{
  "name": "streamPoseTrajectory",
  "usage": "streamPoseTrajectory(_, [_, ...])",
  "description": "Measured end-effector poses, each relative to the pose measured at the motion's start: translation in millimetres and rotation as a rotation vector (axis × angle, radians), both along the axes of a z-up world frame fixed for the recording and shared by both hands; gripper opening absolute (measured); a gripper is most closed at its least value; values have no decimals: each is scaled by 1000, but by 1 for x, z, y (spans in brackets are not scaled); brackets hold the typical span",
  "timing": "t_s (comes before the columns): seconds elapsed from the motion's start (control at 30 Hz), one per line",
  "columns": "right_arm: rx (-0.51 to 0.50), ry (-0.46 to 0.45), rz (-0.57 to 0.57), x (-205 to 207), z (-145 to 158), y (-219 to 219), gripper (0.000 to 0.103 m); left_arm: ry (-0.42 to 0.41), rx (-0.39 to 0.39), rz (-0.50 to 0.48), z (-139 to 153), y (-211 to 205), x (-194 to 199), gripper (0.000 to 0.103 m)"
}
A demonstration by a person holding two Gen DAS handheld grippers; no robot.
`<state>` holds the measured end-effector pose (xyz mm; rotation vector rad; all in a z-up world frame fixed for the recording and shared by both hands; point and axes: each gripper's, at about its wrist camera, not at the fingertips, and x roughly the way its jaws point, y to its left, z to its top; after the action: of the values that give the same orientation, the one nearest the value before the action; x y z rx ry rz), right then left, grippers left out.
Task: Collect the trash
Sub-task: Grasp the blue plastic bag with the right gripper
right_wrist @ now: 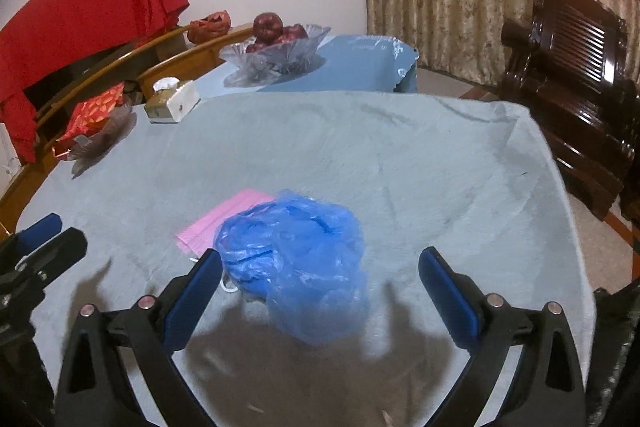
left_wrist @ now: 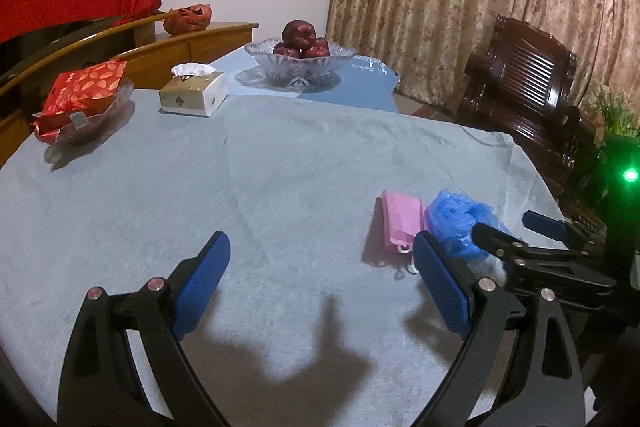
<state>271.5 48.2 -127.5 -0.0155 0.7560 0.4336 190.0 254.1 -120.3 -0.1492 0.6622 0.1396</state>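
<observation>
A crumpled blue plastic bag point(right_wrist: 296, 259) lies on the grey-blue tablecloth point(right_wrist: 400, 167), partly over a pink face mask point(right_wrist: 224, 219). My right gripper point(right_wrist: 320, 267) is open, its jaws spread around the near side of the bag, the left finger close to the bag and the mask's ear loop. In the left wrist view the mask point(left_wrist: 400, 221) and the bag point(left_wrist: 460, 223) lie to the right, just beyond the right finger of my left gripper point(left_wrist: 320, 255), which is open and empty over bare cloth. The right gripper point(left_wrist: 516, 231) reaches in from the right.
At the far left stand a glass dish with a red snack packet point(left_wrist: 80, 95), a tissue box point(left_wrist: 192, 93) and a glass bowl of red apples point(left_wrist: 300, 57). A dark wooden chair point(left_wrist: 532, 95) stands right of the table. A wooden bench rail point(left_wrist: 80, 55) runs behind.
</observation>
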Motion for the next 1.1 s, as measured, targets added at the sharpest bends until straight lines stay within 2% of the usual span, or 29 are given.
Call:
streamPoseTrajectory(0.33, [-42,65,6,15,-25,7,95,7,-5,6,-1,4,1,90])
streamPoseTrajectory(0.4, [-20,59,14,13,-23,4,86,12,-8,-1,-3,3,3,90])
streamPoseTrajectory(0.47, [-6,65,48,13,-20,2,60,15,-12,-7,-4,0,4,90])
streamPoseTrajectory(0.5, [2,68,65,12,-19,0,54,17,-15,-11,-5,-2,5,90])
streamPoseTrajectory(0.53, [8,74,77,12,-18,-2,41,19,-16,-14,-6,-3,6,90])
streamPoseTrajectory(0.63, [63,97,81,12,-15,-15,31,24,-26,-28,-8,-9,11,90])
streamPoseTrajectory(0.67, [79,98,80,11,-13,-20,22,25,-27,-32,-9,-11,12,90])
streamPoseTrajectory(0.9, [101,81,47,6,-3,-48,14,46,-20,-84,-18,-36,32,90])
streamPoseTrajectory(0.93, [103,81,43,6,-3,-52,10,55,-18,-93,-21,-40,37,90])
streamPoseTrajectory(1.07, [105,68,26,3,2,-63,9,65,-16,-119,-28,-51,51,89])
streamPoseTrajectory(1.1, [107,68,25,3,3,-66,9,72,-14,-128,-30,-54,55,86])
